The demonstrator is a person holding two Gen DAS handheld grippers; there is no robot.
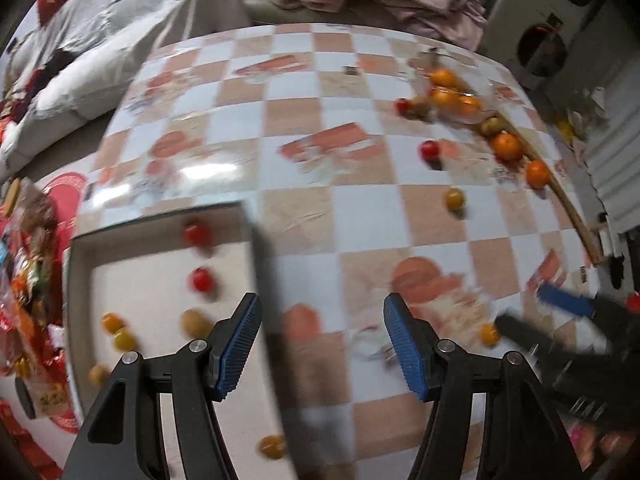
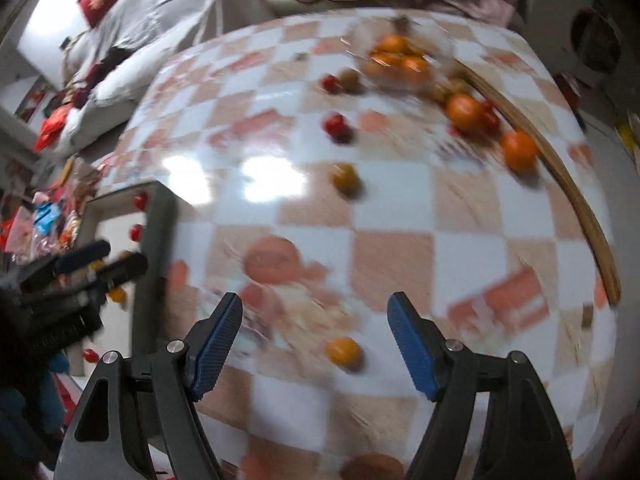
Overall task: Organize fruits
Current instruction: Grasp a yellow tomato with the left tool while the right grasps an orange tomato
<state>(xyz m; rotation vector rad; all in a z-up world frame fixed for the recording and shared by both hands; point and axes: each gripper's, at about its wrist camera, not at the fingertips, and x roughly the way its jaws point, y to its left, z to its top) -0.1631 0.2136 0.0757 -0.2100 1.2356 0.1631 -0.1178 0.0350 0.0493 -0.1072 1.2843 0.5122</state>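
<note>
Left wrist view gets right down into the shallow white cardboard tray (image 1: 80, 280) at near left, with small round red and yellow fruits (image 1: 199, 280) inside; the right view only catches its corner. Both are blurry. The left gripper (image 1: 322, 346) hangs wide open and holds nothing, straddling the tray's right wall. The right gripper (image 2: 314, 342) is spread wide and empty too, a small smooth orange fruit (image 2: 343, 351) lying between its ribbed blue pads on the glossy checkered worktop (image 2: 392, 256). Bigger round oranges (image 2: 464, 112) sit far right, beside a curved wooden strip (image 2: 576, 196).
</note>
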